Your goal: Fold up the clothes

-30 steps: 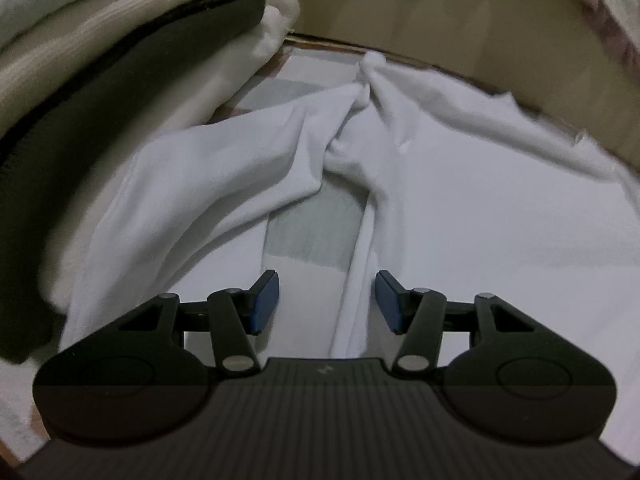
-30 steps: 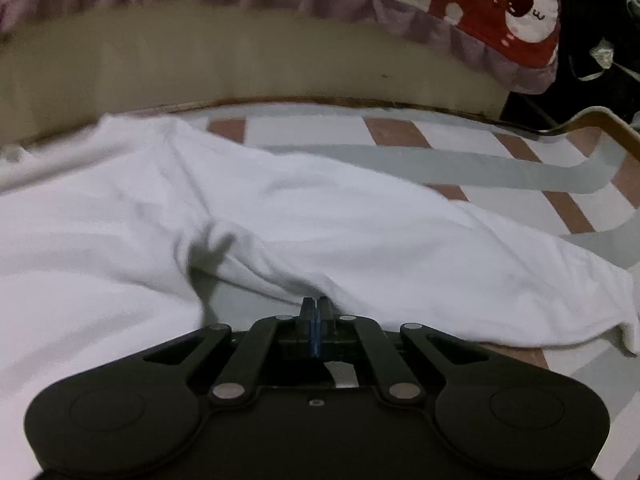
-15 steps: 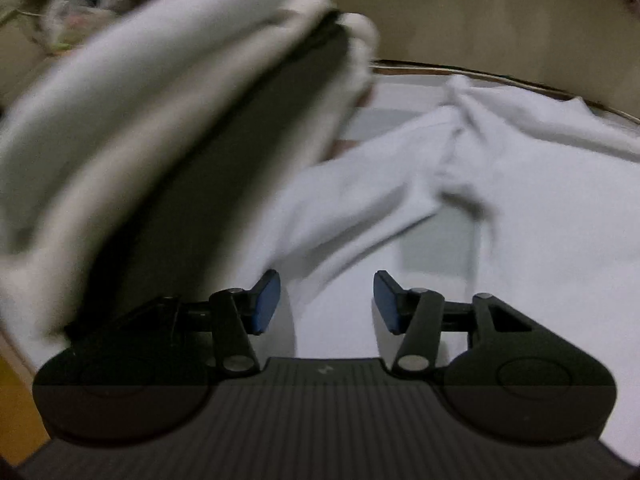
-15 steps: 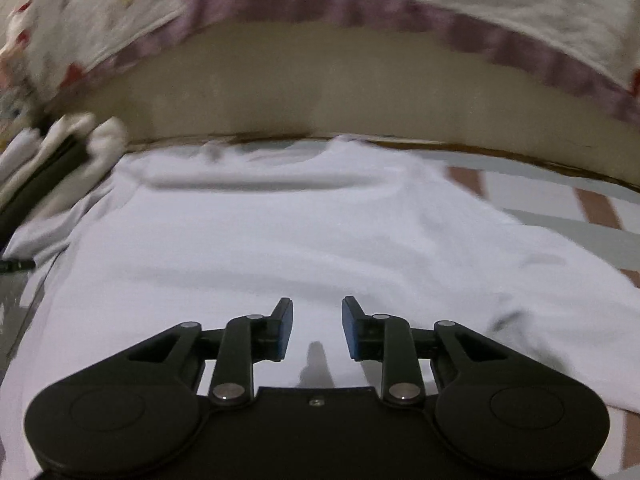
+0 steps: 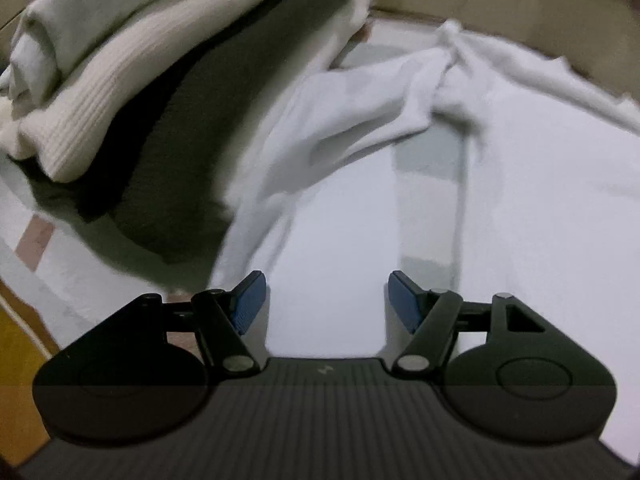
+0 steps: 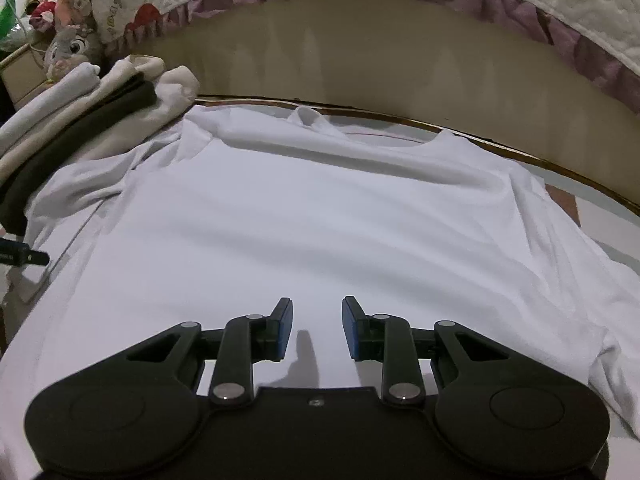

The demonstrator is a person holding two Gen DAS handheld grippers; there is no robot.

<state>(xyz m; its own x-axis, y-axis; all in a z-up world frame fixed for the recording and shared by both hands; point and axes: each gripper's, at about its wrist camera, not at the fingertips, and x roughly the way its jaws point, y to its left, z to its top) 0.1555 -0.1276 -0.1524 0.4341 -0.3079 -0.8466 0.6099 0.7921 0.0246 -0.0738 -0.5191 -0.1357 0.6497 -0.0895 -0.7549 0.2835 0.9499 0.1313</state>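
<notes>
White shirt (image 6: 320, 216) flat beneath both grippers | left fingers (image 5: 249, 300) spread | right fingers (image 6: 282, 328) spread, empty

Striped mat (image 6: 568, 200), grey, white and reddish-brown bands, covers the work surface. Behind it, a beige bed base (image 6: 360, 52); above, a quilted bedspread with purple ruffle trim (image 6: 520, 4). Plush toy (image 6: 70, 46) far left. Dim indoor light, soft shadows.

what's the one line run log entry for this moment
step: fold clothes | left tool: open, empty | right tool: open, empty | white cotton t-shirt: spread flat, unfolded | stack of folded clothes: beside its sleeve
</notes>
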